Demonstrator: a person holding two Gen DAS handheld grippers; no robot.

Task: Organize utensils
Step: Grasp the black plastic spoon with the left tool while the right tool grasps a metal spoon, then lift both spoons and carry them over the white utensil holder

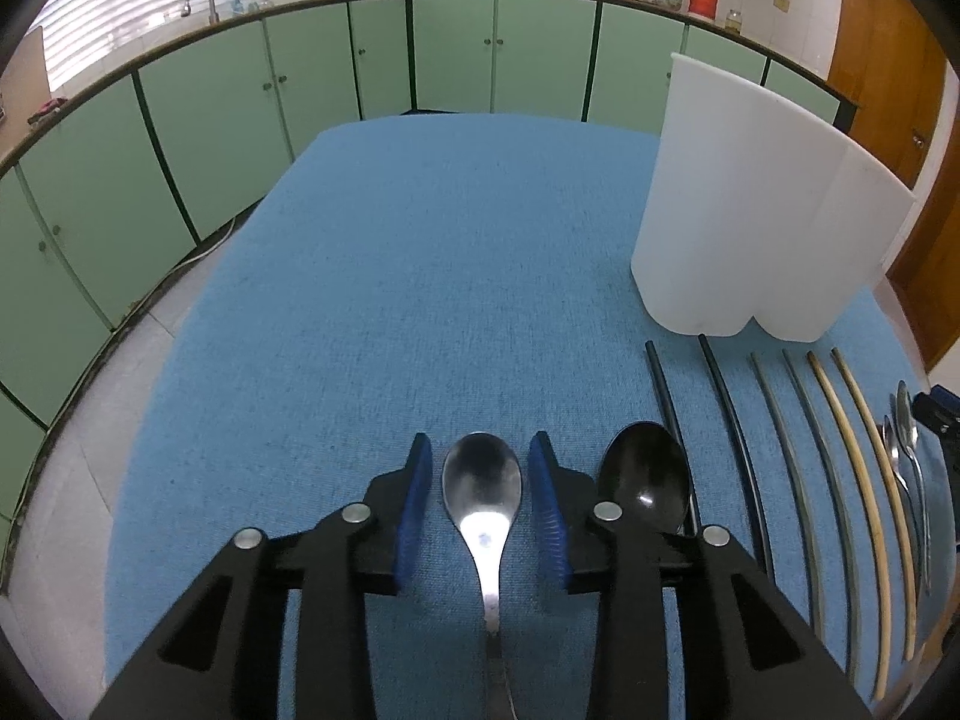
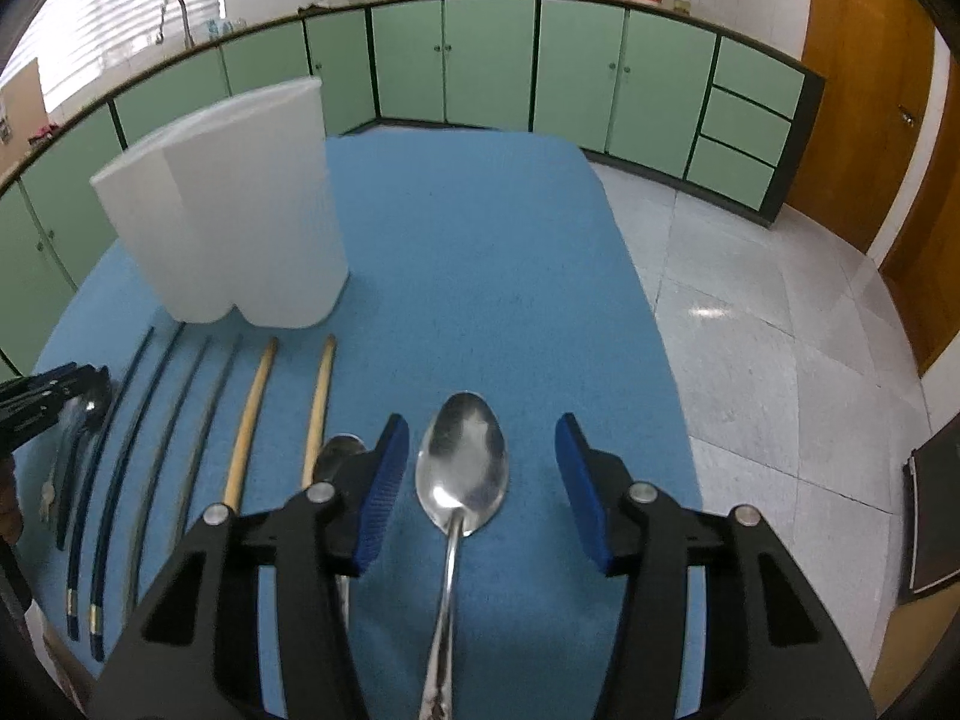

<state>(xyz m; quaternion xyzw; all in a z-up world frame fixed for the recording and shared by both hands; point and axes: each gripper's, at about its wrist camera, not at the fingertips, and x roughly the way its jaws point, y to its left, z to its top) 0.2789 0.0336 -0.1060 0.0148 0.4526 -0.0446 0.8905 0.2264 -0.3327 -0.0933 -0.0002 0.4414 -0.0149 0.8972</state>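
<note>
Left wrist view: soup spoon [image 1: 482, 489] lengthwise, bowl forward; left tool [image 1: 480, 504] apart; right tool [image 2: 474, 492] apart around tablespoon [image 2: 463, 462].

Blue cloth [image 1: 420, 276] bare through frame centre and left; white holder [image 1: 750, 210] blocks upper right, chopsticks [image 1: 840, 480] beneath.

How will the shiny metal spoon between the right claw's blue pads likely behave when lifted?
The shiny metal spoon is probably stiff: it looks like solid metal. Its polished, thin handle may slip or pivot between pads. The broad bowl probably makes it front-heavy, so it may tip down.
</note>
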